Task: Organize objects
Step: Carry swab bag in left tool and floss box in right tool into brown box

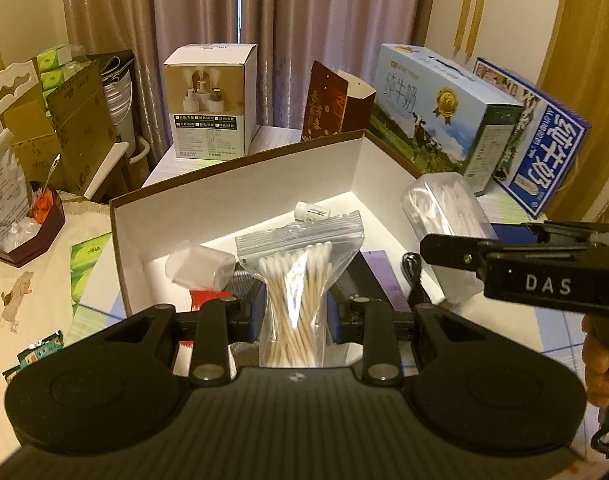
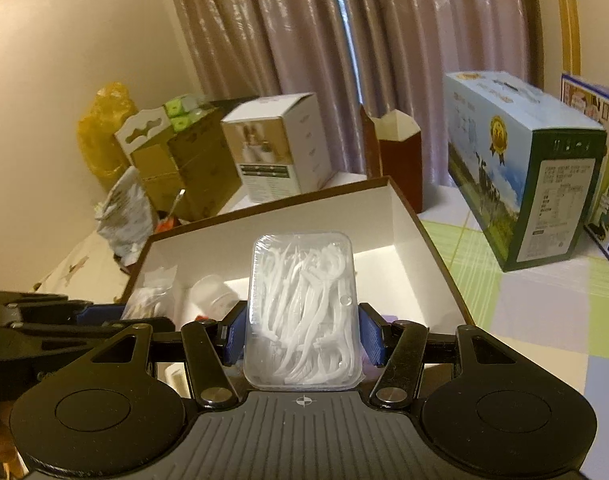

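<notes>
My left gripper (image 1: 294, 312) is shut on a zip bag of cotton swabs (image 1: 300, 280), held upright over the open white-lined box (image 1: 240, 184). My right gripper (image 2: 302, 332) is shut on a clear plastic case of white floss picks (image 2: 302, 308), which also shows in the left wrist view as a clear case (image 1: 444, 216) at the box's right rim. Inside the box lie a small white vial (image 1: 311, 212), a clear plastic cup (image 1: 198, 266) on its side, a red item (image 1: 206, 296), a purple card (image 1: 384, 276) and a black cable (image 1: 414, 276).
Behind the box stand a white product box (image 1: 210, 100), a dark red paper bag (image 1: 336, 100), and two milk cartons (image 1: 444, 112) (image 1: 544, 140). Cardboard boxes (image 1: 72, 120), a small brown container (image 1: 28, 232) and green tissue packs (image 1: 86, 268) crowd the left. A hand (image 1: 600, 364) holds the right tool.
</notes>
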Demonstrator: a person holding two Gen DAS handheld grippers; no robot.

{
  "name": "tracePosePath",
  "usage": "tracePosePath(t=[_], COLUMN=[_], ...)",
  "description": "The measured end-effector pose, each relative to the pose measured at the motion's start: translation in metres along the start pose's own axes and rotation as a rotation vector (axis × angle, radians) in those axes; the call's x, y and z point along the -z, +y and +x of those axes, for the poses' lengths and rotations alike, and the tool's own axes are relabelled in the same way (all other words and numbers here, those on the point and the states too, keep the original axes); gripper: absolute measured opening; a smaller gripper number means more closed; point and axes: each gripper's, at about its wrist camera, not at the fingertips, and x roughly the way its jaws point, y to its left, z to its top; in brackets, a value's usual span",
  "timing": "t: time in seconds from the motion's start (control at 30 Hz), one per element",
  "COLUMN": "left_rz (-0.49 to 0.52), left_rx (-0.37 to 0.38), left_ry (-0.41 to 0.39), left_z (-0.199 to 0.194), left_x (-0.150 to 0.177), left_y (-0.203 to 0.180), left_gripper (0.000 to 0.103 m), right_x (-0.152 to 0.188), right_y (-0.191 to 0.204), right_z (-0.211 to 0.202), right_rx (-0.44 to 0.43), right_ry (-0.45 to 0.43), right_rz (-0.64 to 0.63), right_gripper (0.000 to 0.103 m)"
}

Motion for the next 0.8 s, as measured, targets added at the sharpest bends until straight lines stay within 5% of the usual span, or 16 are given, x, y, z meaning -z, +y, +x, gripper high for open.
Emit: tracePosePath(t=[0.8], left_rz=[0.006], left_rx=[-0.054], left_ry=[0.157], left_z=[0.133], left_x=[-0.037], left_y=[0.026], left_gripper=[0.027], right_x=[-0.017], right_y=[-0.049], right_z=[0.101], right_rx=[0.143], right_ry=[0.139], right_rz=[0.097], right_gripper=[0.054])
